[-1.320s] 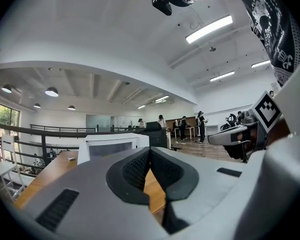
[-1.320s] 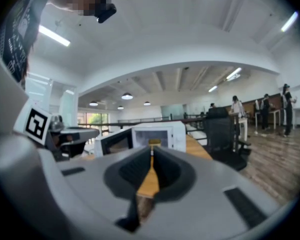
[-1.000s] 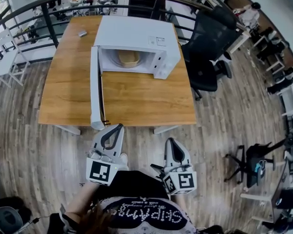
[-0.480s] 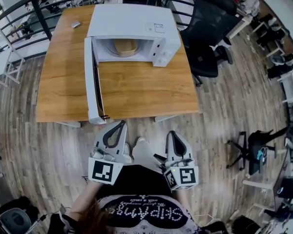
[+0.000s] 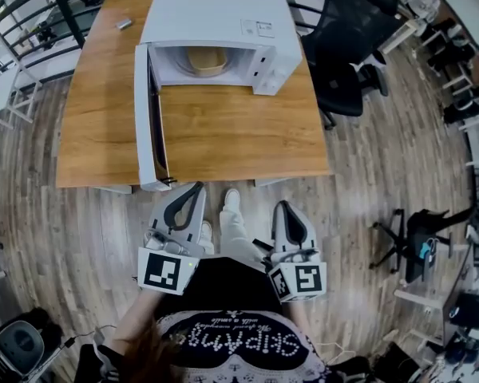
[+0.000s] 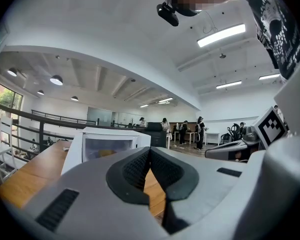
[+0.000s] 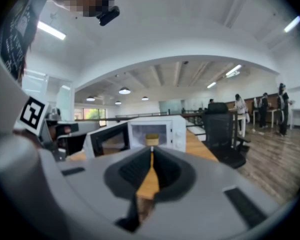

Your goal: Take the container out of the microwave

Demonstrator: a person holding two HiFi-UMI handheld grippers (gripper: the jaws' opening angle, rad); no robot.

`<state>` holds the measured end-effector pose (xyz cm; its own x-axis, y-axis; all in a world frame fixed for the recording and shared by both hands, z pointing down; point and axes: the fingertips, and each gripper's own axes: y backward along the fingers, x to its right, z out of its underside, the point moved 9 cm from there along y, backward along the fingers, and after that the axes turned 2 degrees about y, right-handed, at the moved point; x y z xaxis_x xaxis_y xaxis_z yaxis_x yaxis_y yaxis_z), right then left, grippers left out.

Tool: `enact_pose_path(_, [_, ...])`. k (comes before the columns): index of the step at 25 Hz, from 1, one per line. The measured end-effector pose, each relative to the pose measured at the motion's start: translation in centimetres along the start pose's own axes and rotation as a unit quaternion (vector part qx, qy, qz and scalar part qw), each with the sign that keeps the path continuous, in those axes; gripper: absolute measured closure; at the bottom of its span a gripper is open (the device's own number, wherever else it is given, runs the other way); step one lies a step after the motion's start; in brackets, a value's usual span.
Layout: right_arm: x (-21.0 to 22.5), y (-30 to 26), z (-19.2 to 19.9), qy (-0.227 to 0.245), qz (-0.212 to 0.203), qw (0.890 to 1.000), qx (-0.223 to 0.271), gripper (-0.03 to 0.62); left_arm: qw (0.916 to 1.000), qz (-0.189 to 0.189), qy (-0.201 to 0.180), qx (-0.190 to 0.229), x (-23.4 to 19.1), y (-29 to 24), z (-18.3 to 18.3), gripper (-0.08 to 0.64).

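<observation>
A white microwave [image 5: 215, 18] stands at the far side of the wooden table [image 5: 231, 138], its door [image 5: 146, 118] swung wide open toward the table's front left. Inside sits a tan container [image 5: 207, 60], partly hidden by the cavity's top edge. Both grippers hover over the floor just short of the table's front edge, far from the microwave. My left gripper [image 5: 197, 187] is shut and empty, below the door's free end. My right gripper [image 5: 282, 206] is shut and empty too. In the left gripper view the left gripper [image 6: 150, 149] faces the microwave [image 6: 110, 143]. In the right gripper view the right gripper [image 7: 151, 150] lines up with the container [image 7: 151, 137].
A black office chair [image 5: 347, 50] stands at the table's right side. A dark railing [image 5: 60, 10] runs behind the table, and a small grey object [image 5: 124, 24] lies at its far left corner. A white chair [image 5: 4, 86] stands at the left, another dark chair [image 5: 421, 255] on the floor at the right.
The person has stepped toward the table: a white shoe now reaches forward between the grippers and the table's edge looks nearer. Both grippers stay shut and keep their place before the body.
</observation>
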<state>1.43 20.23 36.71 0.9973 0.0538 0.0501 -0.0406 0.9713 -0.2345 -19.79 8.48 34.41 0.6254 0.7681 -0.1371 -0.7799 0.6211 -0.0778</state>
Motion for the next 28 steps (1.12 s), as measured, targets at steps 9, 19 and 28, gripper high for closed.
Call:
enact_pose_path(9, [3.7,-3.0,0.0,-0.011,-0.01,1.0,-0.01,0.557,0.9999,0.005,0.013,-0.001,0.7,-4.2,-1.1,0.528])
enact_pose_path(19, [9.3,-10.9,-1.9,-0.014,-0.049,0.999,-0.016,0.557,0.9988,-0.046,0.017,-0.008,-1.2,-11.2,-1.4,0.528])
enact_pose_path(28, [13.1,-17.2,-3.8,-0.005,-0.091,0.996,-0.016,0.557,0.9948,-0.102,0.007,-0.003,-3.2,-16.2,-2.3,0.528])
